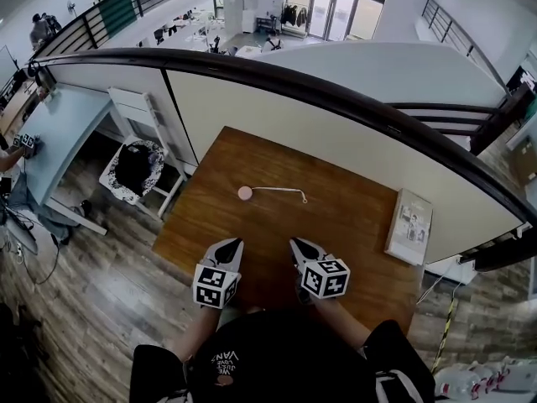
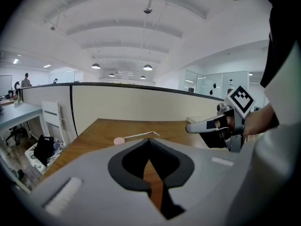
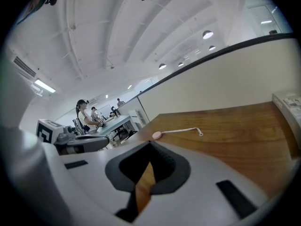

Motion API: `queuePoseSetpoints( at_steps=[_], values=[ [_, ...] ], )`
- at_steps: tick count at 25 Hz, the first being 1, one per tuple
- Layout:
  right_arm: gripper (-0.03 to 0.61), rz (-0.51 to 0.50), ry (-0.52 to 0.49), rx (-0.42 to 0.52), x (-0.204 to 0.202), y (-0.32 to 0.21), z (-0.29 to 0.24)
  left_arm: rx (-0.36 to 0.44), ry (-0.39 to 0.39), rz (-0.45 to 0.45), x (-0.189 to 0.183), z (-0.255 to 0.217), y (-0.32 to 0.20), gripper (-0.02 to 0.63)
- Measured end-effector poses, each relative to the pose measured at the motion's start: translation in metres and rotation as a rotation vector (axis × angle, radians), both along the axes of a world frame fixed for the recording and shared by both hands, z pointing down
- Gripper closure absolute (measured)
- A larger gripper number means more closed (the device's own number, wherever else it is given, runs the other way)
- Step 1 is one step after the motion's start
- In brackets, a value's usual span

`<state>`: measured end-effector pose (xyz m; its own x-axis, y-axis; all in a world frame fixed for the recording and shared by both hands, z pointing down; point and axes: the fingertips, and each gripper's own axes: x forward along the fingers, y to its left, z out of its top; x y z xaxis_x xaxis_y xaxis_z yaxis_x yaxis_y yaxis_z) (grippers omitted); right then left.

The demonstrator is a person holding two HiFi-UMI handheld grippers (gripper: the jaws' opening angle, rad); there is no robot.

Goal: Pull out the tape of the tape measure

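We hold both tongs low over the near edge of the wooden table (image 1: 352, 217), side by side. We think they wait there because no pulling is going on right now. The left tongs (image 1: 234, 243) are pressed together, with nothing between them. The right tongs (image 1: 296, 244) are pressed together too, and they are empty. Neither one touches anything.

The little pink tape measure (image 1: 244, 193) lies farther away, near the middle of the table, well apart from both tongs. Its thin white tape (image 1: 277, 190) sticks out to the right and lies flat on the wood, with a small hook at its end. A flat white book (image 1: 409, 225) rests at the right edge, out of our way.
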<state>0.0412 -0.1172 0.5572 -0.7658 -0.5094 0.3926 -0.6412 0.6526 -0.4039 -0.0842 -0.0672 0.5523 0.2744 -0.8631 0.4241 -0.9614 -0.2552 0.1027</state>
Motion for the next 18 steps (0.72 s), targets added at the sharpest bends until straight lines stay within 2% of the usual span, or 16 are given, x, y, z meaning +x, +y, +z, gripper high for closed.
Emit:
queuePoseSetpoints(
  at_steps=[18],
  values=[
    [0.568, -0.039, 0.000, 0.000, -0.004, 0.005, 0.004, -0.016, 0.016, -0.051, 0.003, 0.007, 0.021, 0.602]
  ],
)
